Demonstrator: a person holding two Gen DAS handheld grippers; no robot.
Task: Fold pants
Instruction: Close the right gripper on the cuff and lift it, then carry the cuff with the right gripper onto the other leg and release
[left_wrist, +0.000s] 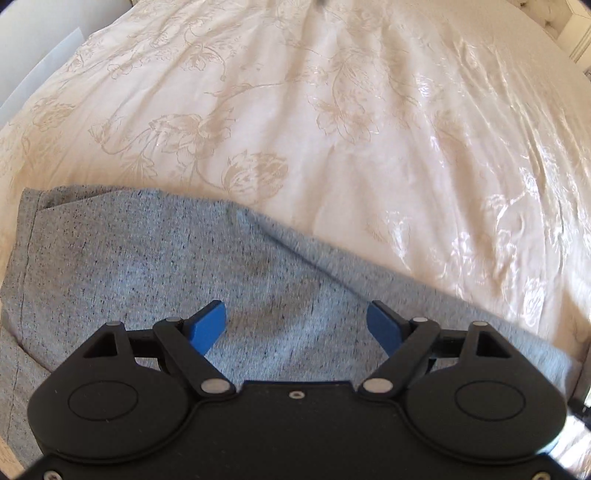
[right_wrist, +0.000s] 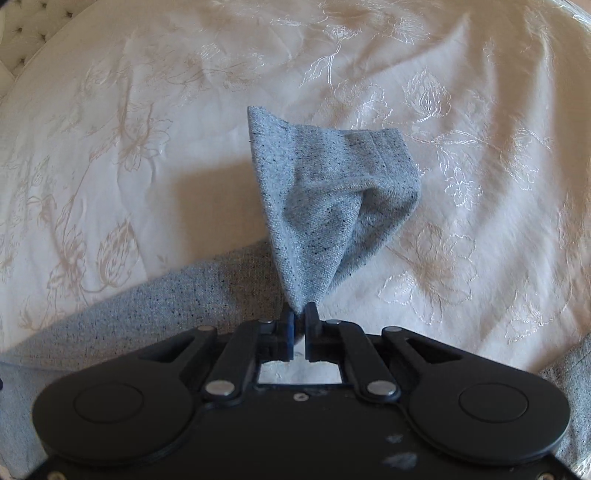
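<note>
A big bed takes up most of both views. It wears a cream bedspread (left_wrist: 332, 110) with shiny flower shapes sewn into it. The cloth has soft wrinkles, and sunlight makes one side glow.

The gray pants (left_wrist: 147, 266) lie on the bedspread, close to the cameras. They are light gray with tiny dark specks. In the left wrist view they spread flat across the lower part of the picture. A stitched seam runs down near their left edge. Their far edge slants down toward the right.

In the right wrist view, more of the gray pants (right_wrist: 147, 321) lies flat at the lower left, and a small bit shows at the far right edge. One end of the pants (right_wrist: 325, 192) is lifted up off the bed. It sticks up like a little tent, and its open hem is at the top. It throws a shadow on the bedspread to its left.

The left gripper (left_wrist: 295, 321) hangs just over the flat pants. Its two blue fingers (left_wrist: 208, 326) are spread wide apart, and nothing is between them.

The right gripper (right_wrist: 300, 314) has its fingers squeezed almost together. They pinch the bottom point of the lifted cloth and hold it tight.
</note>
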